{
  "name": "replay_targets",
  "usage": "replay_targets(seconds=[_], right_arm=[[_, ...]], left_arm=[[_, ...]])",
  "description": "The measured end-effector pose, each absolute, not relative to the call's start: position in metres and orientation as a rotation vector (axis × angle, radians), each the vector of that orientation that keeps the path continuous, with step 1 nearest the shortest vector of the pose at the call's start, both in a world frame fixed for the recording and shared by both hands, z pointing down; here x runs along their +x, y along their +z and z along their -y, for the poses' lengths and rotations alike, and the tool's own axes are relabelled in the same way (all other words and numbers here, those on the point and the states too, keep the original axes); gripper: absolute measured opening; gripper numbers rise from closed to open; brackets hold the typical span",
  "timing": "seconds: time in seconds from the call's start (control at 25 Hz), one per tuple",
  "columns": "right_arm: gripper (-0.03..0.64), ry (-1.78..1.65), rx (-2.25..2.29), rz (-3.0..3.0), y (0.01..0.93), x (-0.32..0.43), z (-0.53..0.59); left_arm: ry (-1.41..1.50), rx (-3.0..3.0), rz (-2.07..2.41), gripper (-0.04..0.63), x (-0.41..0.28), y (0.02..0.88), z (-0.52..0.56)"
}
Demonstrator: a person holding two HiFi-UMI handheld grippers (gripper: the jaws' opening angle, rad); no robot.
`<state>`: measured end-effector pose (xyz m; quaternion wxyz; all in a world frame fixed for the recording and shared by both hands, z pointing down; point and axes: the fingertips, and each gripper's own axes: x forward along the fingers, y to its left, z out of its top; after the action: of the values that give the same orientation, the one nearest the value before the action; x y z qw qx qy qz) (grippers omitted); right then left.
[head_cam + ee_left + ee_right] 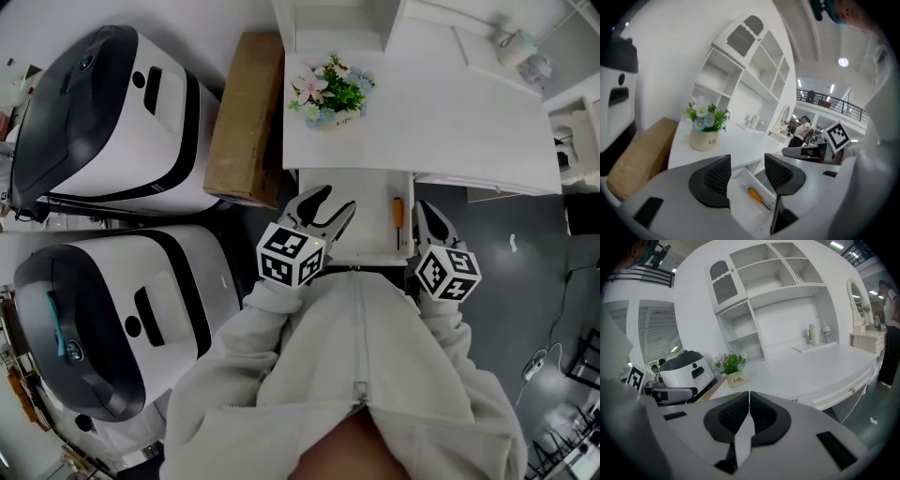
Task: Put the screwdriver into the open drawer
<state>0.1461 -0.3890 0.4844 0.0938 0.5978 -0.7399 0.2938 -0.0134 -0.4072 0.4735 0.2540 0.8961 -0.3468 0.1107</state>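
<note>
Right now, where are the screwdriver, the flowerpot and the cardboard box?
screwdriver (397, 208), head view, orange handle.
flowerpot (704, 139), left gripper view, cream side.
box (246, 117), head view, brown top face.

We see the drawer (371, 214) only in part; its near corners lie under the left gripper (330, 208) and the right gripper (427, 212). In the left gripper view the tip of the screwdriver (755, 194) is too small to make out, and the print on the flower pot (704, 139) is unreadable.
</note>
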Motion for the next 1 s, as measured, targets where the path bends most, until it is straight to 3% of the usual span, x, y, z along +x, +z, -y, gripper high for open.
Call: replay_targets(seconds=[0.12, 0.36, 0.48, 1.0], right_arm=[[0.034, 0.792, 1.794, 2.226, 0.473, 0.153, 0.393], [0.034, 0.732, 1.846, 2.270, 0.460, 0.170, 0.399], [0.033, 0.711, 1.858, 2.267, 0.458, 0.173, 0.402], [0.032, 0.610, 1.759, 2.318, 0.454, 0.163, 0.409]], left_arm=[[0.346, 2.534, 1.134, 0.221, -0.037, 0.462, 0.415], [0.256, 2.537, 1.334, 0.067, -0.063, 0.448, 0.423], [0.233, 2.537, 1.370, 0.032, -0.067, 0.444, 0.421], [0.257, 2.512, 1.399, 0.015, -0.062, 0.448, 0.421]])
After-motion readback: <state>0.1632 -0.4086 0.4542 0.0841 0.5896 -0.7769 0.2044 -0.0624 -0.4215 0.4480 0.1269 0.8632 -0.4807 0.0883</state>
